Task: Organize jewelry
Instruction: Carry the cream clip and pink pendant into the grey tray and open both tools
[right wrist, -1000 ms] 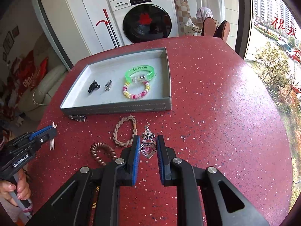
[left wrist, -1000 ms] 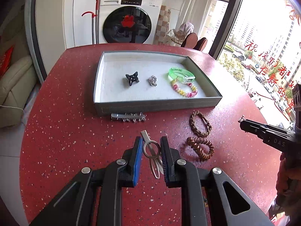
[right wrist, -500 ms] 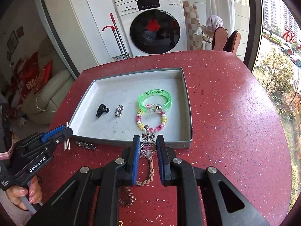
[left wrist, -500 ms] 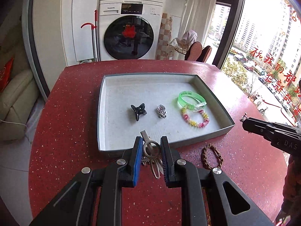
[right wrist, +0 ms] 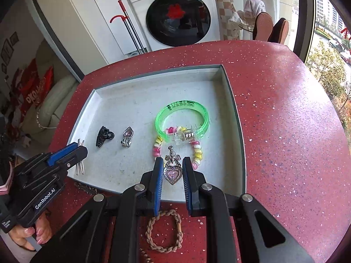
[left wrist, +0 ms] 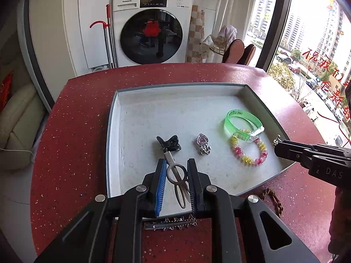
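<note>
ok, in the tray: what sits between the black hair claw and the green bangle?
One piece: a small silver heart clip, lying apart from both the black hair claw and the green bangle on the tray floor. Both wrist views show it.

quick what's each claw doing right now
left claw: shut on the silver hair clip, over the tray.
right claw: shut on the heart pendant.

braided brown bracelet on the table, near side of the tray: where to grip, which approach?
Braided brown bracelet lies flat as an open loop on the red table, just outside the tray. Probably best from above, one finger inside the loop, one outside, pinching the cord on its right side; no rigid part shows.
</note>
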